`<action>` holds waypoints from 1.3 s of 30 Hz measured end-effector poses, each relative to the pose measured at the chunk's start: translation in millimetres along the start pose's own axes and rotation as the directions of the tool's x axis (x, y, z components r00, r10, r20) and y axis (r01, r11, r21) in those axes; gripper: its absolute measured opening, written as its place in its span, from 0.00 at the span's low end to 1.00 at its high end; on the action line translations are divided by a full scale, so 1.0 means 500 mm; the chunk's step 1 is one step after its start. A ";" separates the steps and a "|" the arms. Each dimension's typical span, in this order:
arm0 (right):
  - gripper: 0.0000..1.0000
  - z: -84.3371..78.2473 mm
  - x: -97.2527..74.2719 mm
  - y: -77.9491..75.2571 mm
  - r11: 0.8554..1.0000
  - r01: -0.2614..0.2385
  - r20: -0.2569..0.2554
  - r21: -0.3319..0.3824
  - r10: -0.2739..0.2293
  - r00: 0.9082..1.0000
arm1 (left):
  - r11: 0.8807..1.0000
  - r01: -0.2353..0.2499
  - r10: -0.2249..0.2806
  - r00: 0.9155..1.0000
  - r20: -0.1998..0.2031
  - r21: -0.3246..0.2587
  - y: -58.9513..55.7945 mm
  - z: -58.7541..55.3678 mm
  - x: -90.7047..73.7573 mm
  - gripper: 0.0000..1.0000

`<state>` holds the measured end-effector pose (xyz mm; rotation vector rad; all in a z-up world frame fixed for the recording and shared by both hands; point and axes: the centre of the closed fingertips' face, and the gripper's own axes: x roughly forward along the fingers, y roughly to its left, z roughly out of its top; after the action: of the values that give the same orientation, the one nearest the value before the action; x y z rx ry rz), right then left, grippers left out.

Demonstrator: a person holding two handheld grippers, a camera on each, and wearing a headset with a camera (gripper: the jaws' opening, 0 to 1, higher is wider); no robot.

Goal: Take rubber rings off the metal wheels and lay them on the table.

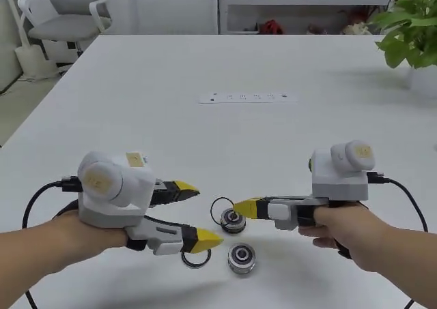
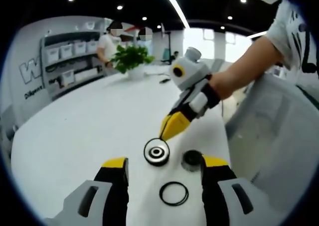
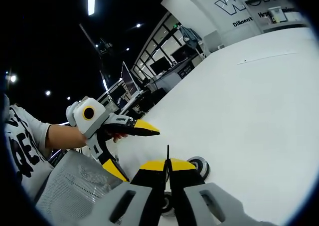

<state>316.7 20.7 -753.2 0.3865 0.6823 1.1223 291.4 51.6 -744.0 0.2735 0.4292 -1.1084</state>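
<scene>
The right gripper (image 1: 239,208) is pinched shut on a thin black rubber ring (image 1: 212,211) looped at a metal wheel (image 1: 233,220) by the tabletop's (image 1: 205,70) near edge. The left gripper (image 1: 203,213) gapes wide over a loose ring (image 1: 196,258) beside a second wheel (image 1: 241,258). The ring looks light, soft and stretchy: nip its rim, steadying the likely heavy wheel.

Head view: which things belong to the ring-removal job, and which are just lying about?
Job: far wheel; near wheel; loose ring lying on the table; pinched ring in the shut right gripper; open left gripper.
Lying about: socket strip; potted plant; chair.
</scene>
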 end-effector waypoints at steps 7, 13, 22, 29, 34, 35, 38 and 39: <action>0.00 -0.006 0.009 0.018 1.000 -0.028 -0.016 0.005 0.028 0.999 | 1.000 0.016 -0.016 1.000 0.001 -0.007 -0.012 -0.013 -0.026 0.65; 0.00 -0.023 0.023 0.038 0.998 -0.056 -0.047 0.013 0.056 0.997 | 0.999 0.020 -0.020 1.000 0.011 -0.027 -0.023 -0.020 -0.044 0.68; 0.00 -0.055 0.050 0.060 0.996 -0.089 -0.111 0.017 0.090 0.990 | 0.999 0.005 -0.005 1.000 0.001 -0.042 -0.026 -0.037 -0.062 0.69; 0.00 -0.082 0.070 0.068 0.995 -0.101 -0.162 0.018 0.103 0.981 | 0.998 -0.002 0.002 1.000 -0.001 -0.060 -0.028 -0.049 -0.065 0.68; 0.00 -0.096 0.079 0.063 0.996 -0.093 -0.184 0.017 0.094 0.978 | 0.998 -0.003 0.003 1.000 -0.009 -0.062 -0.031 -0.056 -0.067 0.68; 0.00 -0.099 0.080 0.062 0.996 -0.090 -0.188 0.017 0.092 0.978 | 0.998 -0.004 0.003 1.000 -0.010 -0.062 -0.031 -0.057 -0.068 0.68; 0.00 -0.107 0.080 0.059 0.997 -0.081 -0.204 0.008 0.081 0.976 | 0.998 -0.006 0.006 1.000 -0.013 -0.066 -0.030 -0.061 -0.070 0.68; 0.00 -0.110 0.080 0.056 0.997 -0.074 -0.209 0.005 0.073 0.975 | 0.998 -0.008 0.007 1.000 -0.015 -0.067 -0.029 -0.064 -0.072 0.68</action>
<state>271.0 65.7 -789.0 0.2951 0.8563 1.2455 258.6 87.5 -755.5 0.2243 0.4772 -1.0836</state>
